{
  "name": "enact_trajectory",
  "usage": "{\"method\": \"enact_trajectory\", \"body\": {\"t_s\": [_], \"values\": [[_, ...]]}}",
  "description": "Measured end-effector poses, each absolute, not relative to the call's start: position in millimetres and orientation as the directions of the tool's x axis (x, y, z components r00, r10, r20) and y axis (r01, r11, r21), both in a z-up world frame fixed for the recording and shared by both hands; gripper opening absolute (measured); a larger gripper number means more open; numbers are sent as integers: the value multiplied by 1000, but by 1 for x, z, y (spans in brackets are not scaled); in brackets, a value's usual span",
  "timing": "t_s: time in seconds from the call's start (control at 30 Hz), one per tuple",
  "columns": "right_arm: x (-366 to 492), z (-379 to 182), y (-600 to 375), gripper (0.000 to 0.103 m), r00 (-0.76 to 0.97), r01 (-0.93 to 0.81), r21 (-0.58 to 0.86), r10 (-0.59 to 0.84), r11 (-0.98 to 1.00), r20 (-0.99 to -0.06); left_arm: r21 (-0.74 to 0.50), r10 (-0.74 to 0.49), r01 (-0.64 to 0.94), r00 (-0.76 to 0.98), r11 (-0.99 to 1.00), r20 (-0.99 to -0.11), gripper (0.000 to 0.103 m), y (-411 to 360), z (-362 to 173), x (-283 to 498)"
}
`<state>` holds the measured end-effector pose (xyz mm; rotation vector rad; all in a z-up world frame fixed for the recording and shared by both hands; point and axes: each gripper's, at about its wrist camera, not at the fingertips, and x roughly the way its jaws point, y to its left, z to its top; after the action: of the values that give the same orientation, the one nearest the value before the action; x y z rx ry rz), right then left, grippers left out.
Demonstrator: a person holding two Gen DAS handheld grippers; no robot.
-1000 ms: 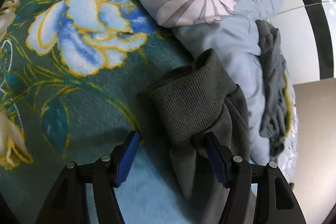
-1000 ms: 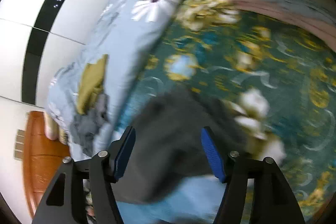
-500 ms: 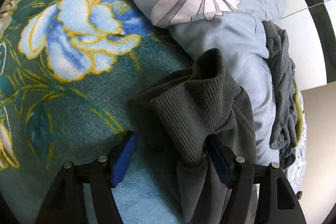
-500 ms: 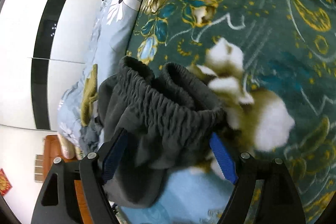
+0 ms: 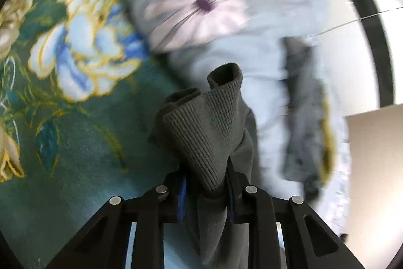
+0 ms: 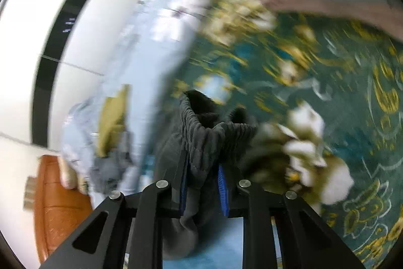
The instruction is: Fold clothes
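A dark grey garment is held at two ends above a green floral blanket (image 5: 75, 143). In the left wrist view its ribbed cuff (image 5: 206, 127) stands up bunched between the blue pads, and my left gripper (image 5: 205, 189) is shut on it. In the right wrist view the gathered elastic waistband (image 6: 204, 135) is pinched by my right gripper (image 6: 202, 183), which is shut on it. The rest of the garment hangs below both grippers, mostly hidden.
A pale blue quilt with daisy prints (image 5: 201, 6) lies along the blanket's edge, with another grey garment (image 5: 302, 117) draped on it. The quilt (image 6: 151, 47) and a brown wooden cabinet (image 6: 58, 206) show in the right wrist view. A person's arm (image 6: 314, 1) crosses the top.
Both grippers went from open around the garment to shut on it, the left on the ribbed cuff, the right on the waistband. Both views are now blurred by motion.
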<state>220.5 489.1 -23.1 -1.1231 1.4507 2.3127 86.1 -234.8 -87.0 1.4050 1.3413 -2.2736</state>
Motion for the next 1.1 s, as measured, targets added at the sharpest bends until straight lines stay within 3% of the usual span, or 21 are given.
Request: {"method": "enact_trajectory", "body": {"t_s": [0.2, 0.3, 0.43, 0.6, 0.73, 0.8, 0.87, 0.97, 1.1], "values": [[244, 36, 488, 21, -798, -331, 757, -261, -564, -544, -708, 343, 378, -677, -597, -651, 26, -269, -16, 166], [257, 0, 495, 21, -741, -404, 720, -260, -564, -619, -659, 328, 441, -617, -610, -716, 26, -283, -55, 186], [267, -73, 492, 21, -618, -552, 670, -296, -497, -728, -610, 350, 632, -499, -478, -793, 26, -292, -144, 209], [278, -83, 492, 23, -604, -572, 674, -316, -467, -731, -616, 352, 664, -506, -423, -787, 26, -293, -165, 224], [265, -59, 480, 32, -522, -534, 582, -302, -614, -798, -557, 299, 626, -475, -546, -827, 26, -284, -142, 212], [263, -47, 477, 49, -504, -522, 539, -271, -661, -820, -529, 263, 583, -481, -616, -836, 26, -276, -121, 207], [270, -32, 476, 57, -501, -514, 491, -218, -704, -838, -492, 216, 528, -500, -692, -839, 26, -262, -96, 201], [281, -11, 478, 57, -510, -511, 449, -162, -733, -845, -378, 106, 403, -555, -833, -825, 26, -224, -51, 197], [296, 14, 481, 57, -574, -493, 488, -152, -721, -805, -236, 79, 176, -619, -956, -782, 26, -142, -6, 197]]}}
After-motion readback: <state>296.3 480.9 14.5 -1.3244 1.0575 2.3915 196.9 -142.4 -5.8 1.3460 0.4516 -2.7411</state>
